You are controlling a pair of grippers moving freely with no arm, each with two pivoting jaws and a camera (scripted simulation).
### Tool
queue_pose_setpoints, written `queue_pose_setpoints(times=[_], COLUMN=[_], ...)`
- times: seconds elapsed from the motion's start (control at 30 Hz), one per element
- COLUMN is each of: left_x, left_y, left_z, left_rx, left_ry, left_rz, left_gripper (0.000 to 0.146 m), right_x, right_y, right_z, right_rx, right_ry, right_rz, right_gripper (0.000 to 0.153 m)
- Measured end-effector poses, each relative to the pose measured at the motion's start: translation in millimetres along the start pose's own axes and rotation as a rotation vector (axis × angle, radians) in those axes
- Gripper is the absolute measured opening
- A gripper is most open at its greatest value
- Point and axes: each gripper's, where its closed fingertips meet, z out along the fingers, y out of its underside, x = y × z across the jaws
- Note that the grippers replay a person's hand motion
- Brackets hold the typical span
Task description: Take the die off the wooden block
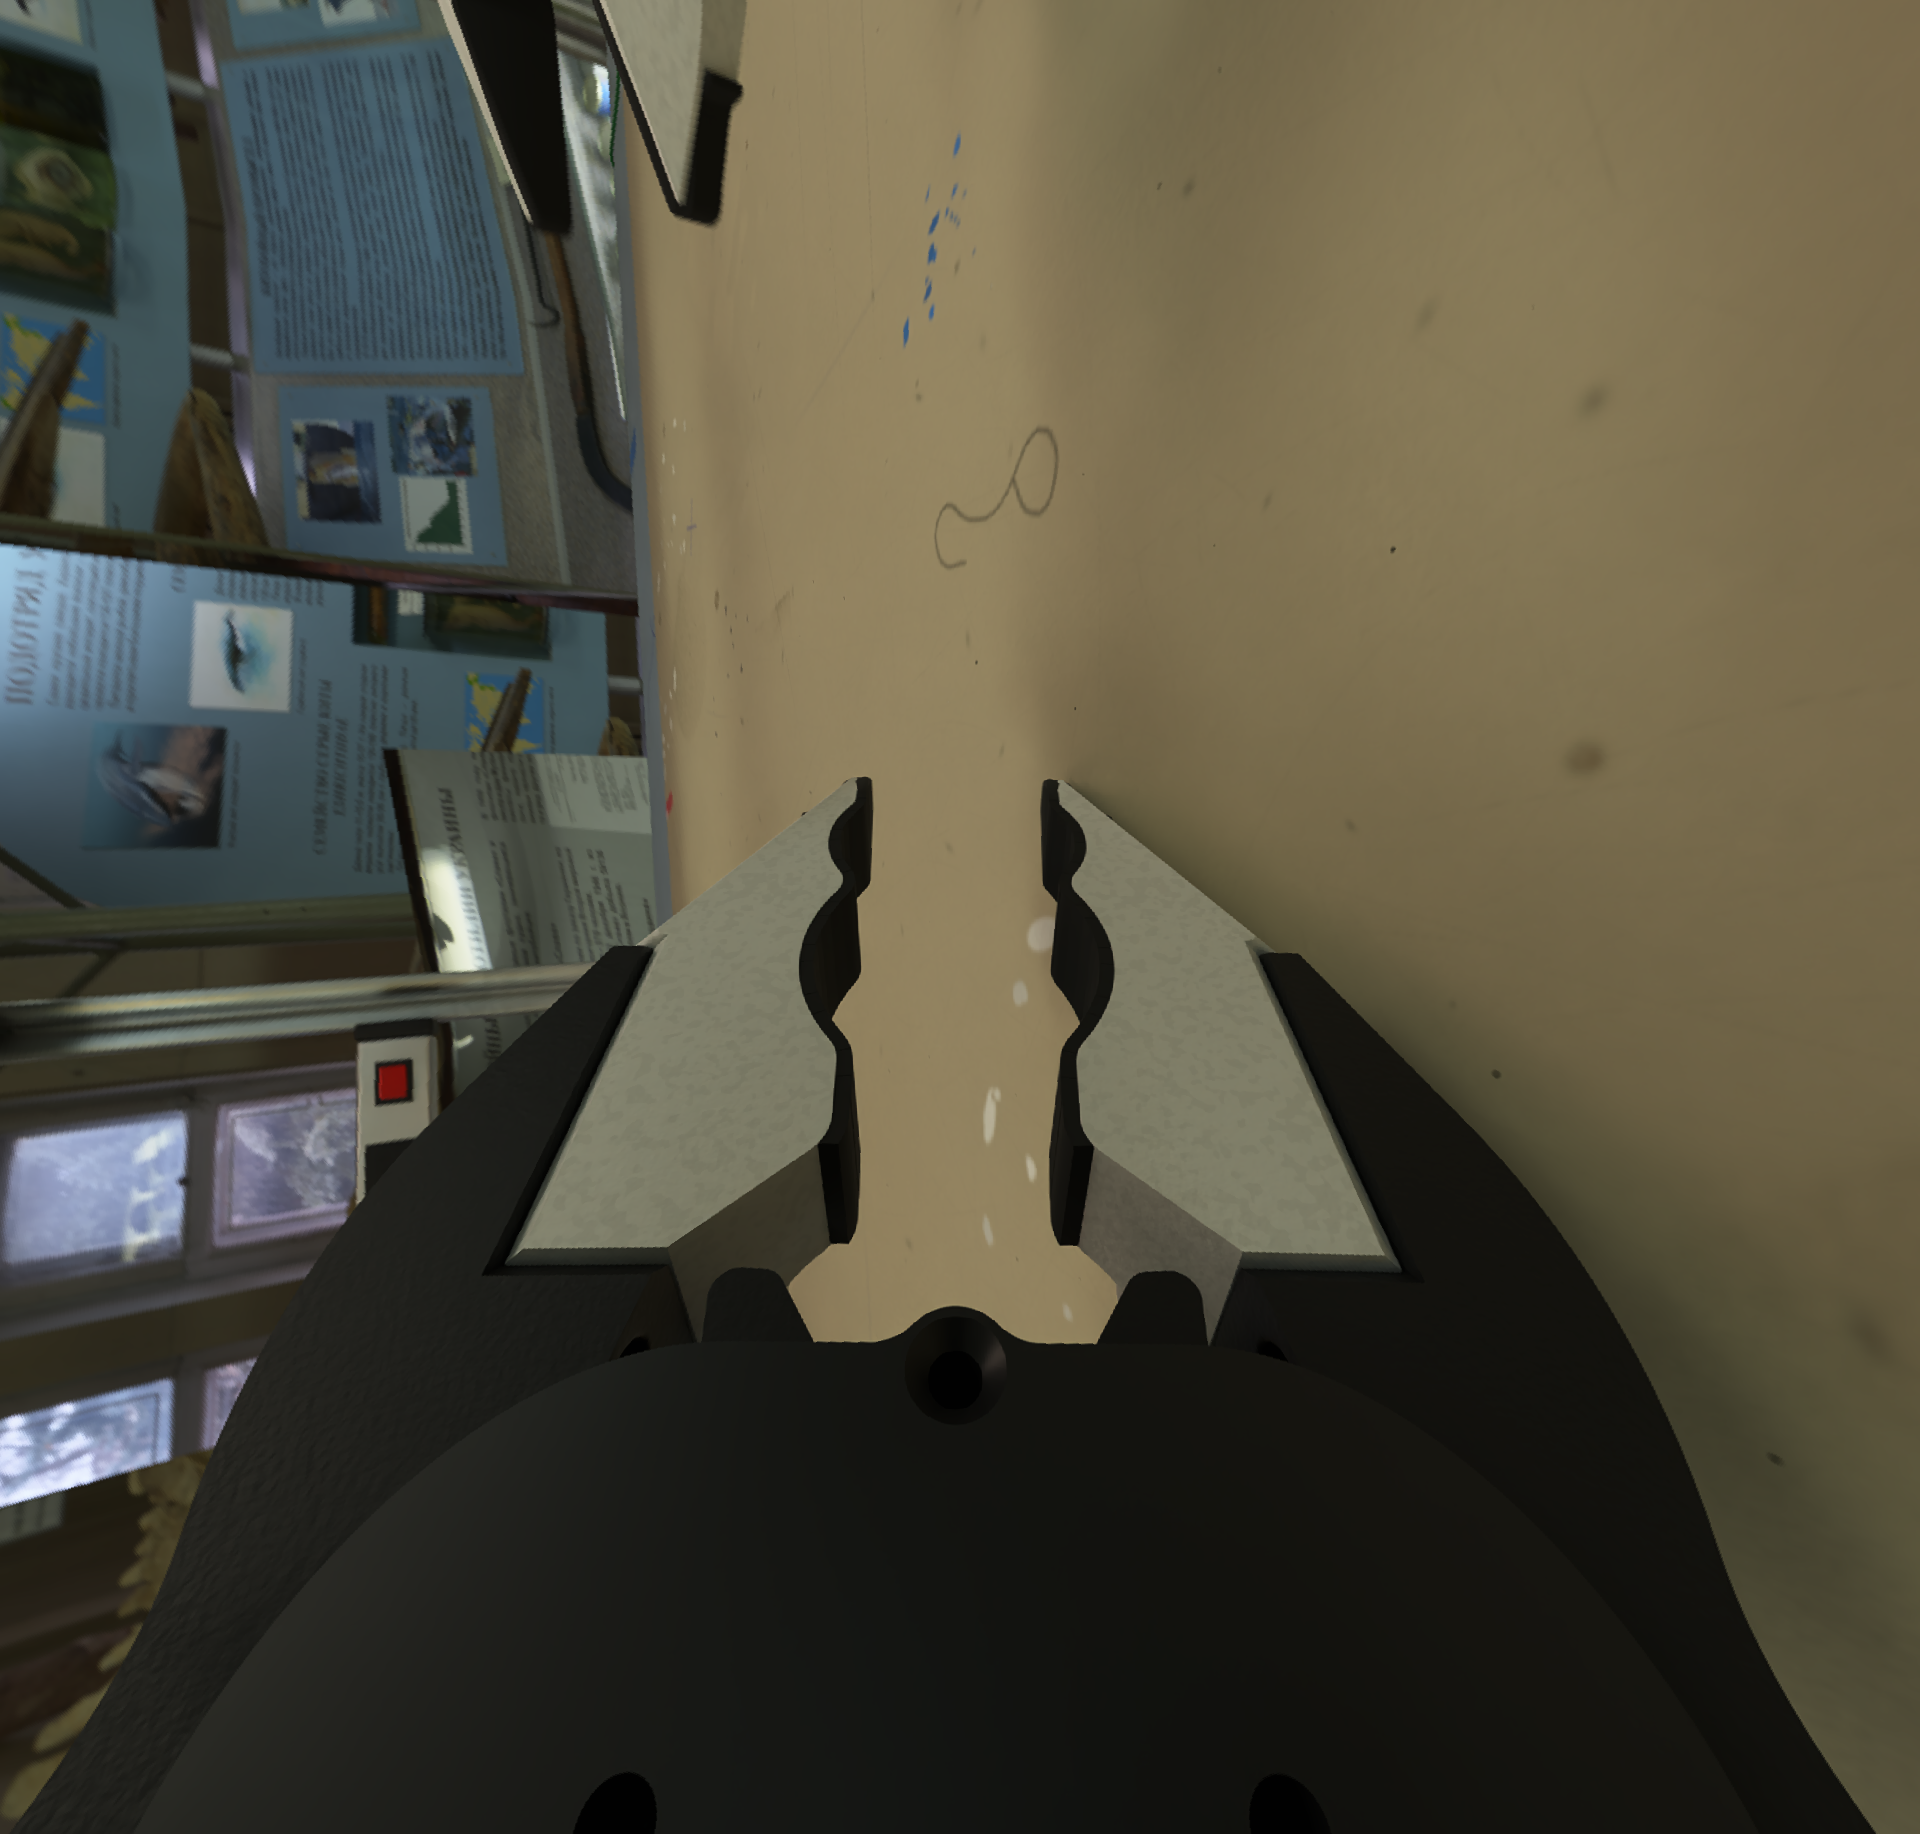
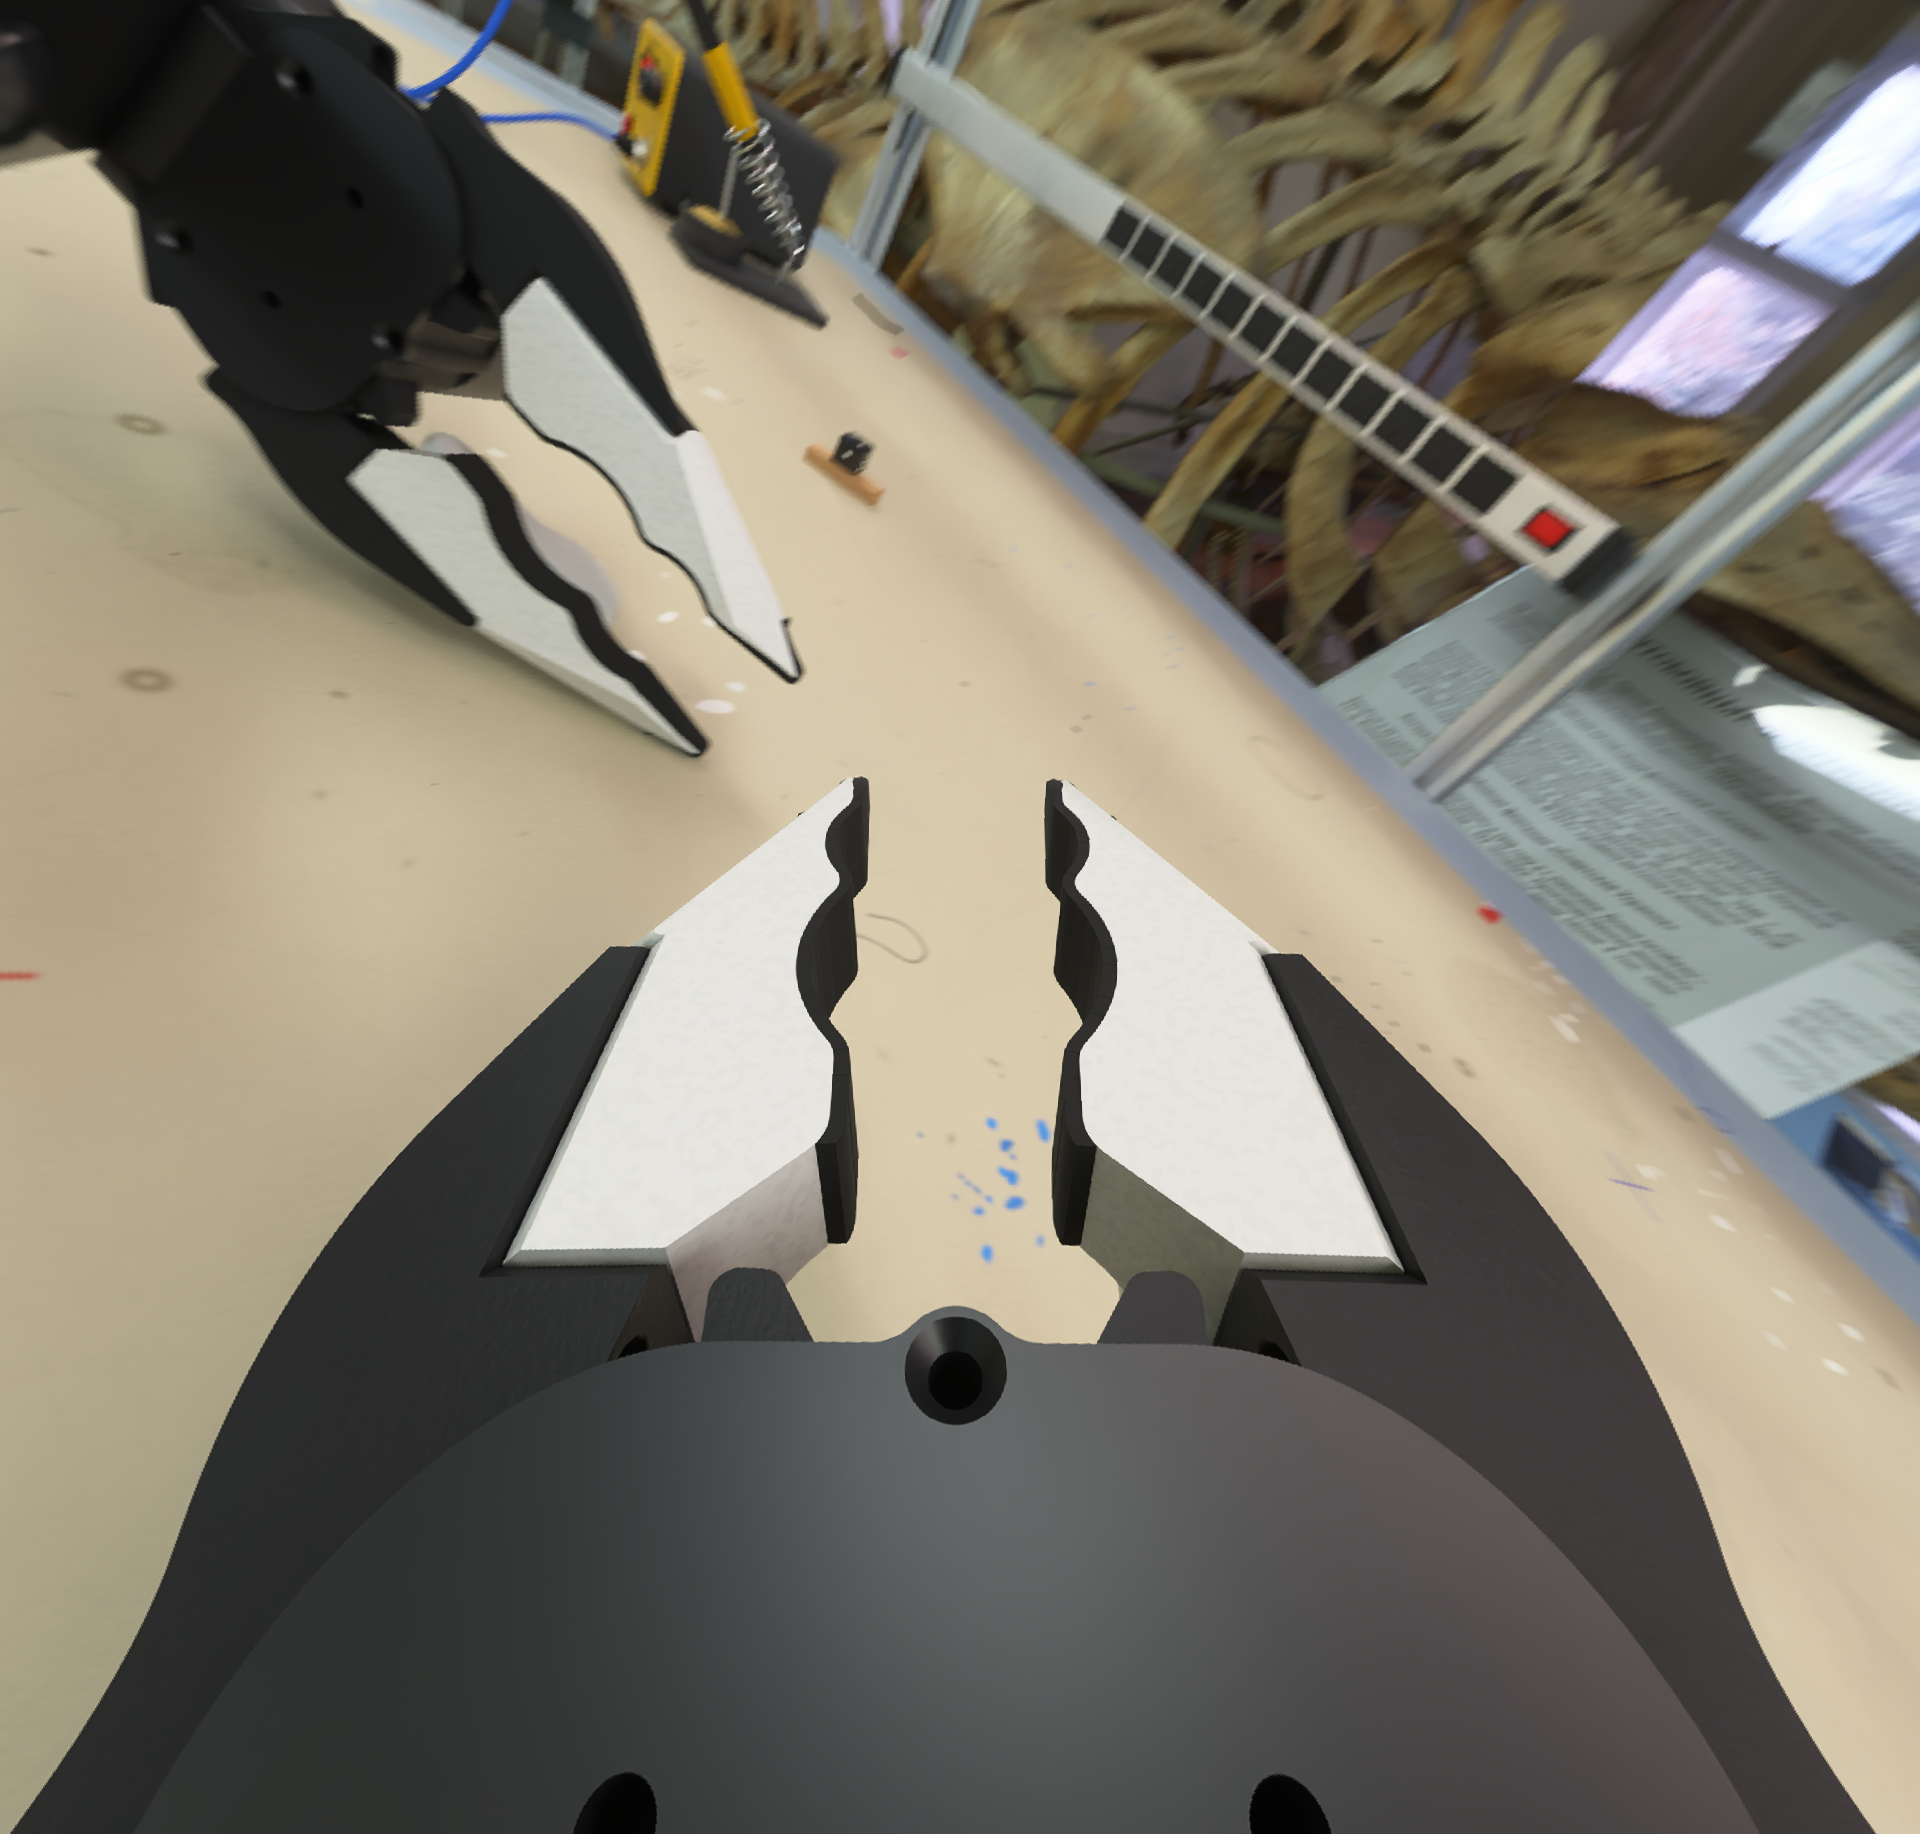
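Die (image 2: 852, 450), small and black, sits on top of the wooden block (image 2: 847, 475) far up the table (image 2: 312, 953), at about 12 o'clock from the right gripper (image 2: 956, 797). Both grippers are open and hold nothing; the left gripper (image 2: 743, 709) hangs at 10 o'clock. I think the right one should glide forward, pinch only the die, then lift straight up so the block stays put.

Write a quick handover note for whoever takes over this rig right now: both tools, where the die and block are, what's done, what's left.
Left tool: open, empty, above bare tabletop; the job's things are out of its own view.
Right tool: open, empty, pointing along the beige wooden table.
Small black die sits on the flat light-brown wooden block, far ahead of both tools near the table's far edge.
Done: nothing, no grasp yet.
Left: approach, grip the die, lift it off the block.
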Motion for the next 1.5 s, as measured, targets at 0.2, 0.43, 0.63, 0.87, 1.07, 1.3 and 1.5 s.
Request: queue_pose_setpoints(times=[0.2,0.43,0.63,0.87,1.07,1.3,1.5], left_x=[-1.0,-9.9,-62.3,-132.8,-117.6,-68.3,-48.2], left_y=[4.4,-1.0,4.7,128.5,210.3,247.2,276.6], left_z=[-13.8,-48.3,-116.7,-185.5,-152.8,-93.6,-76.5], left_rx=[-0.066,0.005,0.24,0.021,-0.373,-0.493,-0.604], left_ry=[0.04,0.088,0.0,-0.413,-0.194,0.332,0.455], left_rz=[-0.132,-0.483,-0.856,-1.079,-1.056,-1.195,-1.183], left_gripper=[0.048,0.059,0.053,0.035,0.031,0.021,0.016], right_x=[24.4,48.5,77.2,116.3,132.1,142.5,147.8], right_y=[-7.1,-14.4,1.5,29.0,42.6,55.4,62.8], right_z=[-24.3,-47.9,-67.4,-92.1,-103.4,-111.3,-115.1], right_rx=[0.126,0.19,0.112,0.001,-0.072,-0.151,-0.189], right_ry=[0.188,0.335,0.499,0.697,0.807,0.89,0.924], right_rz=[-0.009,-0.002,-0.07,-0.04,-0.023,-0.021,-0.01], right_gripper=[0.032,0.029,0.028,0.026,0.025,0.024,0.023])
